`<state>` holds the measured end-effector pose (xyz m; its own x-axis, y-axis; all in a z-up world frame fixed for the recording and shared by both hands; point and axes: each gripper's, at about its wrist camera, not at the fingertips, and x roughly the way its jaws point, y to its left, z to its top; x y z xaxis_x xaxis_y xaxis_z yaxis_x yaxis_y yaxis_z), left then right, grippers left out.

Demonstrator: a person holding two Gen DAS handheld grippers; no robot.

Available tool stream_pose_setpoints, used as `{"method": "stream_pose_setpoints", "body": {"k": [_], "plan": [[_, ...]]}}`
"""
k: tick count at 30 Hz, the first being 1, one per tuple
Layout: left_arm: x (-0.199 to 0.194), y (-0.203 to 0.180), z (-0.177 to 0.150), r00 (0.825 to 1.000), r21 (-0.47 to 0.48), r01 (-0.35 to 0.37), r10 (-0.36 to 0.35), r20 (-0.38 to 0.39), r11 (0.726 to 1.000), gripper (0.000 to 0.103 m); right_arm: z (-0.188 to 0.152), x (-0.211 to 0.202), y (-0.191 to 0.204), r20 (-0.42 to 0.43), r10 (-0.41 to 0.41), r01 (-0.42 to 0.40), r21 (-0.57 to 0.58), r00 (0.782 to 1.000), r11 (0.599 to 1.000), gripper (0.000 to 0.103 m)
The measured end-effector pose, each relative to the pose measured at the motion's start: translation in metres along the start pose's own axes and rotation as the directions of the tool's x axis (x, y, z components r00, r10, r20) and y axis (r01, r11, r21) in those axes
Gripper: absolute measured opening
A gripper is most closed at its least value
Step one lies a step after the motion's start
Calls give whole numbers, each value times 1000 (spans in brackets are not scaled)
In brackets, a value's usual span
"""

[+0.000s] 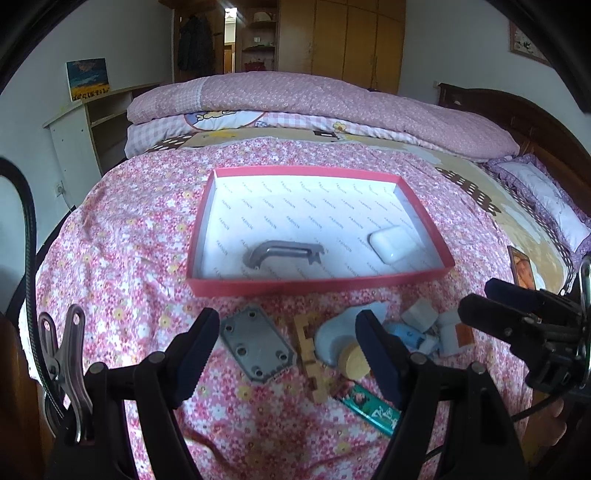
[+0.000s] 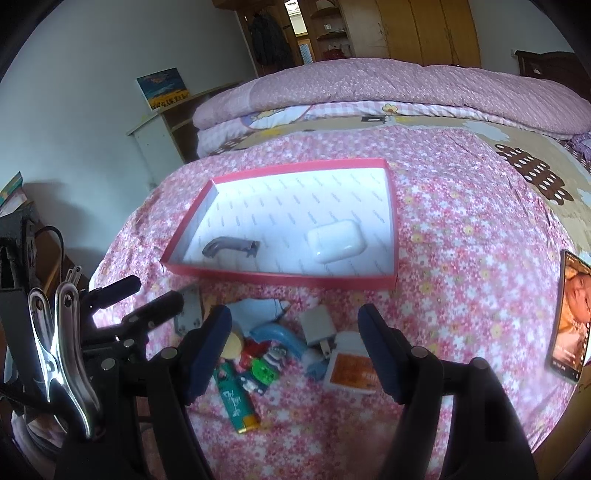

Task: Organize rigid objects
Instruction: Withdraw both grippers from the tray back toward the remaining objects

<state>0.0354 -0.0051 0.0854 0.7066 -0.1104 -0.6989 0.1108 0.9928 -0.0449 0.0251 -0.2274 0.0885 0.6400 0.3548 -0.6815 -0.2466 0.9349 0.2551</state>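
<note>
Red tray (image 1: 314,286) mid-frame holds a grey handle (image 1: 282,253) and white case (image 1: 393,243).
Left gripper (image 1: 288,349) and right gripper (image 2: 295,343) hover, jaws apart and empty, over clutter at bottom.

Soft, even daylight fills both views, with a cool bluish cast and only faint shadows on the bedspread (image 1: 122,236). The white floor of the red box (image 2: 207,271) glares nearly blown out in the right wrist view, and a bright doorway (image 1: 229,26) burns out far behind. Fisheye bending curves the edges into black corners, and detail is slightly soft throughout
</note>
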Motion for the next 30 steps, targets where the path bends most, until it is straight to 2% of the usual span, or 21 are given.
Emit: {"method": "stream_pose_setpoints", "body": {"k": [16,30], "plan": [[2,-3,-35,998,5,17,-17,-59,1000,80,-46,-6,-8,-53,-13,14,6,999,1000,73],[9,3,-47,997,-10,14,-15,-71,1000,80,-59,9,-20,-83,-29,31,21,996,999,73]]}}
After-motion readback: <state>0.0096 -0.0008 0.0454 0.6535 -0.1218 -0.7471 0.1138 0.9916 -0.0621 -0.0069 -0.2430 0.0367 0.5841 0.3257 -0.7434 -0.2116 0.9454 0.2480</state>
